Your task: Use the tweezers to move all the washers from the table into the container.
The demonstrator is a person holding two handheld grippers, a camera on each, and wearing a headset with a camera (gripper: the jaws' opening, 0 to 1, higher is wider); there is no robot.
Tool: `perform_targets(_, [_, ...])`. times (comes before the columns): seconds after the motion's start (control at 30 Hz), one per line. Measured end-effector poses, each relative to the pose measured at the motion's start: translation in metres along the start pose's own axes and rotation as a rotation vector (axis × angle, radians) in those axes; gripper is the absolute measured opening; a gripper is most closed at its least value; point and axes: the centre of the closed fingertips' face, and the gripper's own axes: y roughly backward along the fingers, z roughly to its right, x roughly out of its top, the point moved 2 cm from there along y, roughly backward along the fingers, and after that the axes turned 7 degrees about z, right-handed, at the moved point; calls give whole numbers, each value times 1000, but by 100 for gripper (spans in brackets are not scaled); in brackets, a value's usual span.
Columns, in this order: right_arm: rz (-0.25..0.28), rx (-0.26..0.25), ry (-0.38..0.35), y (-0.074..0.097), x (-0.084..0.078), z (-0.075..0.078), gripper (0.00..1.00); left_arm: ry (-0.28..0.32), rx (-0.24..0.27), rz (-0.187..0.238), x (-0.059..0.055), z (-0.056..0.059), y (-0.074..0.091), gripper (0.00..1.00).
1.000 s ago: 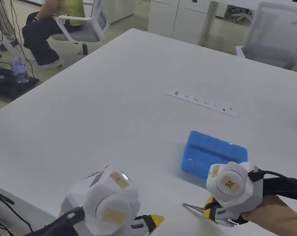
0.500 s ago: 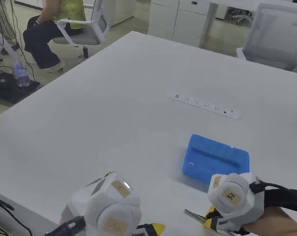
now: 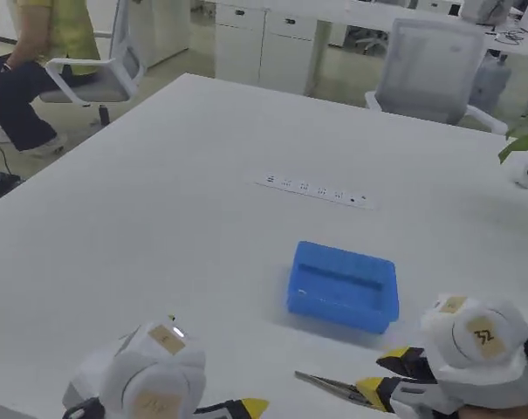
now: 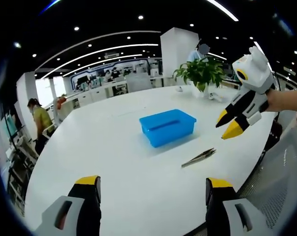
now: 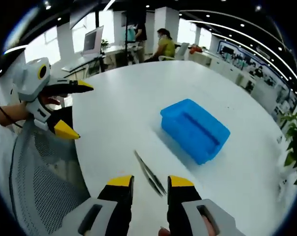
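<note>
The tweezers (image 4: 199, 157) lie flat on the white table (image 4: 114, 147), near the blue container (image 4: 167, 127), gripped by nothing. The right gripper (image 5: 149, 182) hovers over them, jaws partly apart; the left gripper (image 4: 153, 183) gapes wide, empty. A skewed pinch could skid them towards the edge.

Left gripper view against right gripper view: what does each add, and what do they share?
Left gripper view adds the right gripper from outside, jaws apart. Right gripper view adds the left gripper from outside, jaws wide, and a monitor. Both share the blue container, the tweezers lying flat and the white table.
</note>
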Motion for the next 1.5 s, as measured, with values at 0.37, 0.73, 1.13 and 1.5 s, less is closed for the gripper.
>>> perform_targets(0.37, [241, -236, -295, 63, -1, 11, 71, 32, -4, 76, 37, -3, 13, 95])
perform_targets(0.73, [295, -354, -302, 88, -17, 21, 99, 115, -6, 100, 54, -5, 27, 99])
perform_targets(1.13, [338, -377, -321, 103, -12, 27, 99, 127, 18, 115, 57, -3, 35, 99])
perform_targets(1.5, [311, -360, -303, 99, -17, 20, 99, 151, 30, 116, 57, -3, 42, 99])
